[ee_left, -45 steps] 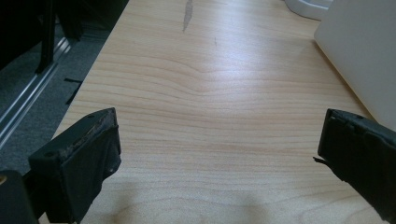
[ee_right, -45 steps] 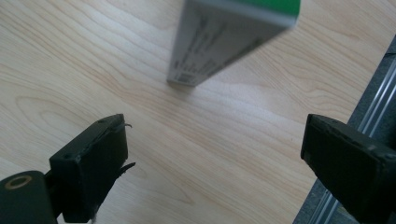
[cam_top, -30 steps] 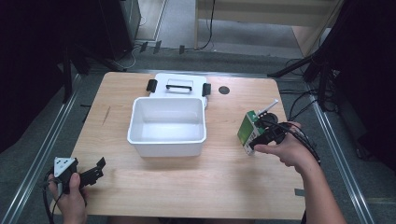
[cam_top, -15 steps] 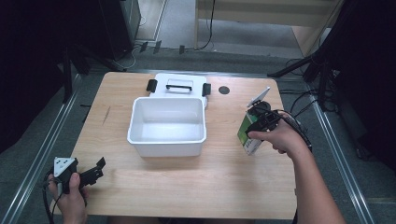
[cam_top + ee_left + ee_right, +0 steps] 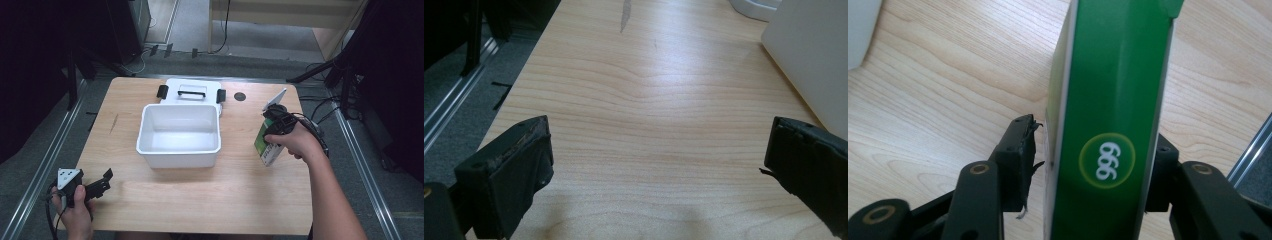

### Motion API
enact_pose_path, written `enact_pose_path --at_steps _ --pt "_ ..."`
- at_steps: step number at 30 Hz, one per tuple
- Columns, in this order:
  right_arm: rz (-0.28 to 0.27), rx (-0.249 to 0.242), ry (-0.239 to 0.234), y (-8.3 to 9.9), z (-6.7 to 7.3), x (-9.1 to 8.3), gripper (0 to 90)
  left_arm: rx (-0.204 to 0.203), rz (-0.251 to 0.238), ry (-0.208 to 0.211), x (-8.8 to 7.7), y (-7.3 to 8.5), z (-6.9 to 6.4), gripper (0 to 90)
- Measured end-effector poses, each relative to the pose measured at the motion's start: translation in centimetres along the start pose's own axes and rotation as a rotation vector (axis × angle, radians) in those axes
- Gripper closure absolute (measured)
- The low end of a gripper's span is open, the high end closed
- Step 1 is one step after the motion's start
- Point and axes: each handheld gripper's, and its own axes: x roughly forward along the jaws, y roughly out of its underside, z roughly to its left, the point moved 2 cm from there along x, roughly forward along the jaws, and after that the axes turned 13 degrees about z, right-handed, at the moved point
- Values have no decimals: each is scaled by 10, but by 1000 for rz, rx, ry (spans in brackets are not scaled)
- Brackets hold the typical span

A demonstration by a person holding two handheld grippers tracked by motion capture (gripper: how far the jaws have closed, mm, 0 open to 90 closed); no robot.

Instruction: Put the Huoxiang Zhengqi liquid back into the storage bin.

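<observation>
Green carton [image 5: 1108,125] with white sides, yellow-ringed white "999"; white bin [image 5: 178,134]; pale wood-grain table [image 5: 240,200]; black tools.

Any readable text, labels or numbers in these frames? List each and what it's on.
"666" or "999", white in a yellow-ringed circle on the green carton, seen in the right gripper view; the camera's turn leaves open which way up it reads.
White print on the carton's green side in the high view: too small to read.
Nothing readable on the white bin, its lid or the table.
</observation>
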Motion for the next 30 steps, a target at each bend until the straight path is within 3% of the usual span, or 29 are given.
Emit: enact_pose_path --at_steps 4,8,10,16,22,30 --pt "16 5 20 -3 -2 2 571 -4 -4 1 0 0 0 0" --pt "14 -7 -18 -4 -4 1 635 -3 -3 0 0 0 0 0" --pt "20 -25 -14 -4 -4 0 640 -3 -4 1 0 0 0 0" --pt "10 -122 24 -1 0 -4 644 -5 -2 3 0 0 1 0" --pt "-47 -195 56 -1 3 -16 643 -7 -2 5 0 0 1 0" --pt "-113 -337 73 1 22 -40 644 -7 -1 6 0 0 1 0"
